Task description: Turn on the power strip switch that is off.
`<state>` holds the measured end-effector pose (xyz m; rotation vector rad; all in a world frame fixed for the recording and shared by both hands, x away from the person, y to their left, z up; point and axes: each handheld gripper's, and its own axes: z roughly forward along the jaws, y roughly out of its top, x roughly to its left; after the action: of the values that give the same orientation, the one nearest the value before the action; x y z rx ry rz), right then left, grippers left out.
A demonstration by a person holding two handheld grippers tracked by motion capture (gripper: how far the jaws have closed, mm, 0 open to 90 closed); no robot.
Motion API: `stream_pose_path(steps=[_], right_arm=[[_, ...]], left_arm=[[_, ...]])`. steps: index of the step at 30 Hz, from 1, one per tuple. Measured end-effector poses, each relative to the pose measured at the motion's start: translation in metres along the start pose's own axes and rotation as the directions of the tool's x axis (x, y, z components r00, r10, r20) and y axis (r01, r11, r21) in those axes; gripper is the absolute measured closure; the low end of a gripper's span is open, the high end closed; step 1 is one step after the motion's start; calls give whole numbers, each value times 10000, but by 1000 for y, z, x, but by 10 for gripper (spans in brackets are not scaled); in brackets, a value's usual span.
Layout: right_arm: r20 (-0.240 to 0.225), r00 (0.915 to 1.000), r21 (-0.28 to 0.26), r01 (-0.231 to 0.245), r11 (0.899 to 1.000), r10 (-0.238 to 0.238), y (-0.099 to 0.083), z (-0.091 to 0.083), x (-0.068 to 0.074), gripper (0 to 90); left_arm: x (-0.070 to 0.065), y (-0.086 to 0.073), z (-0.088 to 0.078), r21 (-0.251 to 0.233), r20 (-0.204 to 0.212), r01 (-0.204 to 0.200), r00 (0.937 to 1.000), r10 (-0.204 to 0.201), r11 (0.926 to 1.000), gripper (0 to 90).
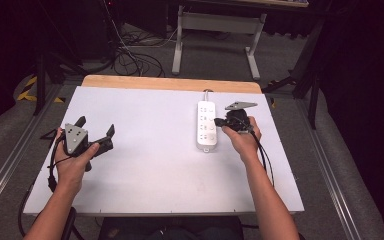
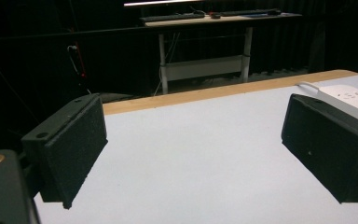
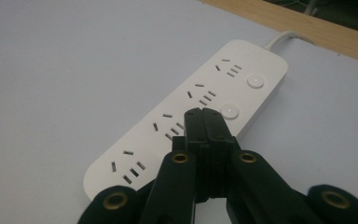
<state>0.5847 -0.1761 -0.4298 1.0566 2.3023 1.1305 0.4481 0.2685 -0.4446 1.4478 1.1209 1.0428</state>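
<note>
White power strip (image 1: pixel 206 126) lies at table's right-centre. Right gripper (image 3: pixel 204 113), jaws pressed together w/ nothing between, poised over strip's 3rd switch button (image 3: pixel 229 111): likely approach step; next needs a straight press down. Left gripper (image 1: pixel 96 134) spread wide, empty, well apart.

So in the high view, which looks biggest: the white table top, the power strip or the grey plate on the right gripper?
1. White table top, by far.
2. Power strip.
3. Grey plate on the right gripper; it sits higher, nearer the camera, yet looks smallest.
</note>
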Motion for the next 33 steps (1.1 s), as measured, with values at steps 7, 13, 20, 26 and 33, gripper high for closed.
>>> stream_pose_path(steps=[7,13,20,26,33], right_arm=[[31,10000,433,3,9991,-4,-4,14,-1,900],[-6,10000,699,92,9975,-92,-9,26,-2,900],[185,9997,550,138,9984,-149,-10,30,0,900],[-16,9998,479,-208,9986,209,-11,33,0,900],[-69,10000,348,7,9994,-5,-10,37,8,900]], left_arm=[[0,0,-2,33,5,-72,10000,72,10000,73],[0,-1,-2,49,10,-64,10000,64,10000,73],[1,-1,-2,44,34,-27,10000,26,10000,73],[0,-1,-1,78,96,-82,9999,82,9999,73],[1,-1,-2,50,78,-51,10000,50,10000,73]])
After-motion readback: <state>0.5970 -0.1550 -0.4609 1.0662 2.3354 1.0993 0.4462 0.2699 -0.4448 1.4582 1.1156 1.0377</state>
